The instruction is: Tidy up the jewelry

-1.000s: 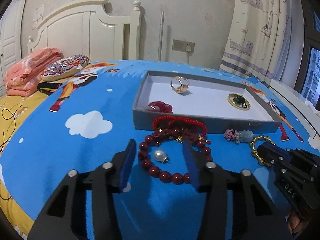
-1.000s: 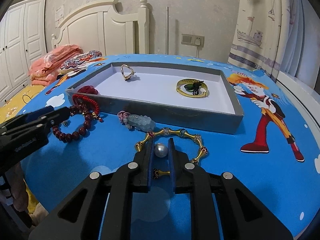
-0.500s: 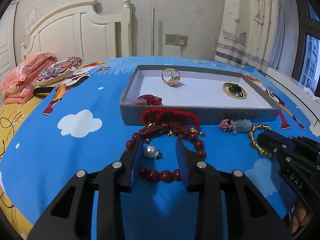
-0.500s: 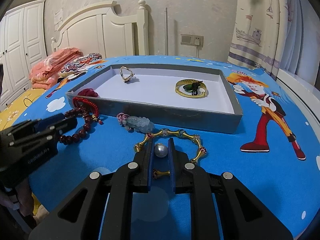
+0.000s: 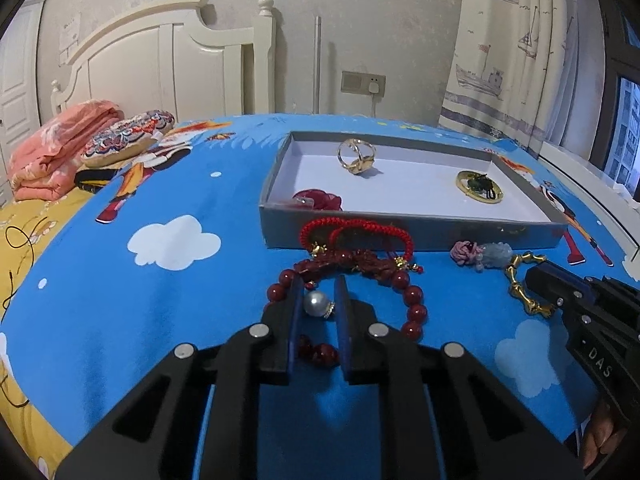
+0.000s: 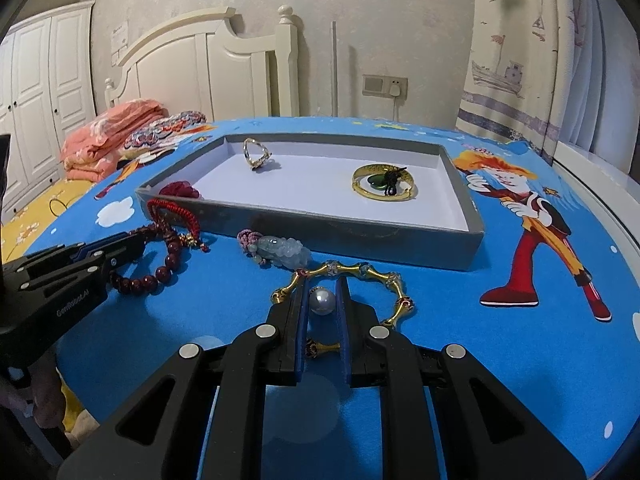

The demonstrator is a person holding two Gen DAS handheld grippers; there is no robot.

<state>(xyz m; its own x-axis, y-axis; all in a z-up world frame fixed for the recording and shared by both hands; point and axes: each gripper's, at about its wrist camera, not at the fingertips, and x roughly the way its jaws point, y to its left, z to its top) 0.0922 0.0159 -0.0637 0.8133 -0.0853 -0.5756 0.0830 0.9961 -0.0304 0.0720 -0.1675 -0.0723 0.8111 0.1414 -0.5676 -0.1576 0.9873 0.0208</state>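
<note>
Where a second ago the left gripper (image 5: 318,300) stood with its fingers wide around a pearl (image 5: 315,303), they have just been closing and now sit narrow with the pearl pinched between the blue pads, inside the ring of the red bead bracelet (image 5: 412,308) on the surface (image 5: 120,300). The pearl and bracelet lie just in front of the tray (image 5: 400,232), near its left front corner, as before. From this angle the right pad's contact with the pearl's gold cap is hard to judge, though the left pad clearly touches.

The right gripper (image 6: 322,302) has not changed: its fingers stay narrow, clamped on a second pearl (image 6: 322,301), inside the curve of the gold link bracelet (image 6: 360,270) just in front of the tray's (image 6: 360,232) front wall. A jade charm (image 6: 282,250) with a pink knot lies between that bracelet and the tray, touching neither pearl.

A red cord bracelet (image 5: 356,228) leans against the tray's front wall, behind the red beads. In the tray, a gold ring (image 5: 356,156) sits toward the back, a gold bangle with a green stone (image 5: 480,186) toward the right, and a dark red cloth piece (image 5: 320,200) in the left front corner; all three are where they were. Both grippers have kept their places on the surface in front of the tray, left one before its left end, right one before its middle.
</note>
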